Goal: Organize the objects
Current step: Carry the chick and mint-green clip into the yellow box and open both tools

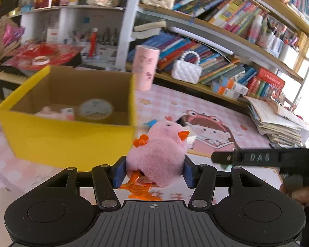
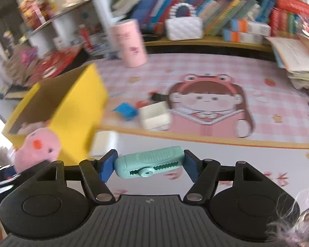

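Note:
My left gripper (image 1: 154, 171) is shut on a pink plush chick (image 1: 158, 154) with an orange beak and feet, held above the table just right of the yellow cardboard box (image 1: 68, 142). Inside the box lie a roll of tape (image 1: 96, 109) and a pink item. My right gripper (image 2: 149, 164) is shut on a mint-green correction tape dispenser (image 2: 152, 160), lifted over the desk mat. From the right wrist view the plush chick (image 2: 40, 148) shows at the left, beside the yellow box (image 2: 76, 111). On the mat lie a white eraser block (image 2: 155, 115) and a blue piece (image 2: 125, 110).
A pink cylinder cup (image 1: 145, 68) stands behind the box. A white quilted purse (image 1: 186, 70) sits on the lower shelf among books. A stack of papers (image 1: 278, 119) lies at the right. The right gripper's black finger (image 1: 257, 157) crosses the left wrist view.

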A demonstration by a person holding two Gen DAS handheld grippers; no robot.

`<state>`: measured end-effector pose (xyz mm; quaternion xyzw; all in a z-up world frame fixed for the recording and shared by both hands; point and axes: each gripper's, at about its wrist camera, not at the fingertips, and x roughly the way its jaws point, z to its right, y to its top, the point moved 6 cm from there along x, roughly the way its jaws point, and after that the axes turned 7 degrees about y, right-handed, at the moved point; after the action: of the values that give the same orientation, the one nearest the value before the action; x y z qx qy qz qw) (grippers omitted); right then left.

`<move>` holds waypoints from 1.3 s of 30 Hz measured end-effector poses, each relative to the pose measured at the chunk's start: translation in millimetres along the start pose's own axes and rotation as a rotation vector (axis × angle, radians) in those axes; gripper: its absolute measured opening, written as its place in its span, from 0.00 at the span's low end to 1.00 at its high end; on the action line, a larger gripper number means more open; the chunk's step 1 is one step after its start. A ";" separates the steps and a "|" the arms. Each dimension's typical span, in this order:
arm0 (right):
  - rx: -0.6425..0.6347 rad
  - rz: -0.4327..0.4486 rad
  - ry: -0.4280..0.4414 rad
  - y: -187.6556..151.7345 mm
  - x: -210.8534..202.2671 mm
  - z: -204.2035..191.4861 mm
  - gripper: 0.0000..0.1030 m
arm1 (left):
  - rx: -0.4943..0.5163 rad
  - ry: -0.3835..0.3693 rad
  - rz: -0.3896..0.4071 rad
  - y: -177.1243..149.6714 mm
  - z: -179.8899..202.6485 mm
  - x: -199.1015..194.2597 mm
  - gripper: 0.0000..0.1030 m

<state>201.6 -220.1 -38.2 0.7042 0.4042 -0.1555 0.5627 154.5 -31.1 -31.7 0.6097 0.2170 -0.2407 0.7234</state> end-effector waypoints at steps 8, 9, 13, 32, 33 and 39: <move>-0.043 -0.058 -0.005 -50.8 11.1 -80.9 0.64 | -0.073 0.044 -0.020 -19.9 -73.7 -30.9 0.52; -0.056 -0.058 -0.004 -53.7 11.6 -89.6 0.64 | -0.084 0.049 -0.023 -21.4 -81.8 -33.6 0.52; -0.096 -0.042 -0.003 -63.0 10.6 -121.3 0.64 | -0.104 0.054 -0.019 -25.3 -110.1 -47.3 0.52; -0.111 -0.016 -0.007 -90.4 14.8 -203.5 0.64 | -0.068 0.034 0.028 -26.9 -171.8 -81.8 0.52; -0.115 -0.015 -0.009 -89.6 15.6 -205.7 0.64 | -0.070 0.032 0.031 -24.8 -173.2 -81.9 0.52; -0.160 0.016 -0.019 -64.6 20.2 -215.0 0.64 | -0.030 0.019 0.067 1.2 -171.9 -73.6 0.52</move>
<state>115.4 -12.1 -26.5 0.6588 0.4041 -0.1250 0.6222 93.5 144.9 -14.0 0.6080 0.2068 -0.2071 0.7380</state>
